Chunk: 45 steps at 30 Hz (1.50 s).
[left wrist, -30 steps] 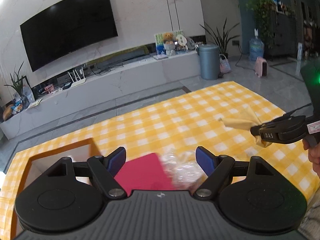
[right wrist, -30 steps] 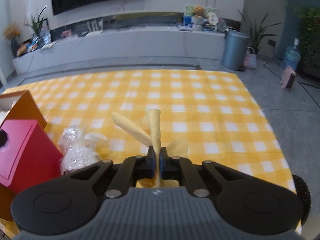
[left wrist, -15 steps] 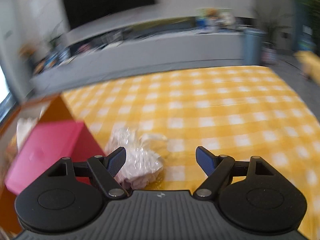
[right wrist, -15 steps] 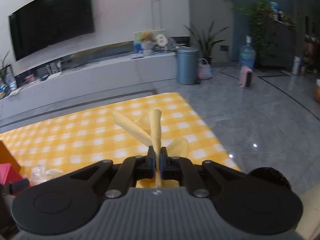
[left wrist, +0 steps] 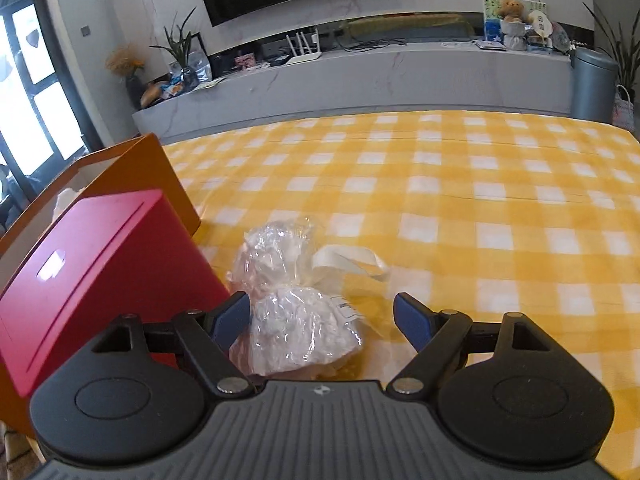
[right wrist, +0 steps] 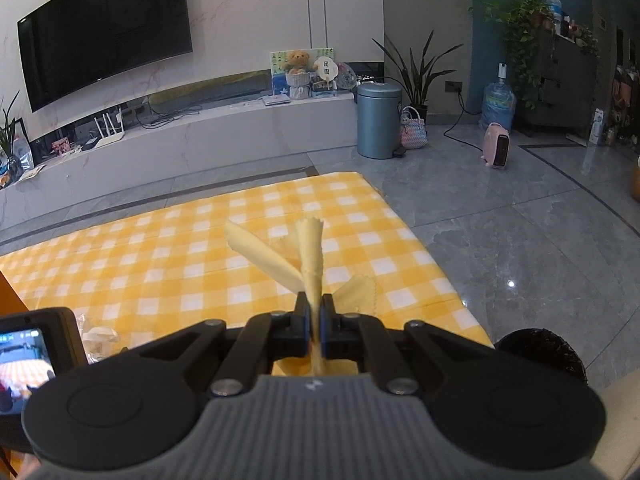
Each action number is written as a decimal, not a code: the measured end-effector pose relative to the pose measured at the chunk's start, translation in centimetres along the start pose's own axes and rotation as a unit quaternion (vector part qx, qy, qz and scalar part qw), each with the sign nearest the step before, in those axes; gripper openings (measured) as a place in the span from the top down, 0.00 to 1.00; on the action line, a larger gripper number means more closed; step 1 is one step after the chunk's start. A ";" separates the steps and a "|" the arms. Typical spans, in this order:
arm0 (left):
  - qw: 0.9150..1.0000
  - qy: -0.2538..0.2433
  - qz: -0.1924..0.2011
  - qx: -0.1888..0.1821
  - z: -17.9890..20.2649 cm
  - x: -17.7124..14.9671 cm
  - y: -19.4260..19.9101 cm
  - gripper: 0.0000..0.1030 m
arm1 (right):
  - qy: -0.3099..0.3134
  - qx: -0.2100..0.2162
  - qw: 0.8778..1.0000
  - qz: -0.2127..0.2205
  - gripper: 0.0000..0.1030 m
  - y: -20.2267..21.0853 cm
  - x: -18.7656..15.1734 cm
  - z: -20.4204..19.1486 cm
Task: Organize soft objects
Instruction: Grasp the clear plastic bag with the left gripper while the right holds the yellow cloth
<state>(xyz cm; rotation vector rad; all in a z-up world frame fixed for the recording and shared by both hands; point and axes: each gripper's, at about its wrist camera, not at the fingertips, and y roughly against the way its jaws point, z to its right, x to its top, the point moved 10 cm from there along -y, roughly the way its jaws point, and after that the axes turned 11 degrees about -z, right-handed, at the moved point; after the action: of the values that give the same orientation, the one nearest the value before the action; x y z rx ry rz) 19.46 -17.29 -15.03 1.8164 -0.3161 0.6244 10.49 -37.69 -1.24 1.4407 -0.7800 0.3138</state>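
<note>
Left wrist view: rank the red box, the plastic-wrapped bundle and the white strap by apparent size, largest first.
1. red box, though its nearness exaggerates it
2. plastic-wrapped bundle
3. white strap, clearly smallest

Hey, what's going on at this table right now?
Someone is sorting soft items with two hand-held tools. The right tool is shut on a yellow cloth, held above the yellow checked tablecloth. The left tool is open, its fingers either side of a clear plastic bag of white stuff lying on the cloth next to a red box.
</note>
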 end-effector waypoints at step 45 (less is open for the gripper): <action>0.905 -0.337 0.129 -0.224 3.5 -5.4 7.5 0.47 | 0.046 -0.003 0.998 -0.032 0.98 -1.6 -1.0 -2.1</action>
<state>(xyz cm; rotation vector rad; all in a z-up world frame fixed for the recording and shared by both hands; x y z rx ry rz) 12.13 -23.59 -12.94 1.4934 -1.0879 0.0517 11.42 -35.61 -2.98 1.4318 -0.6578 0.3251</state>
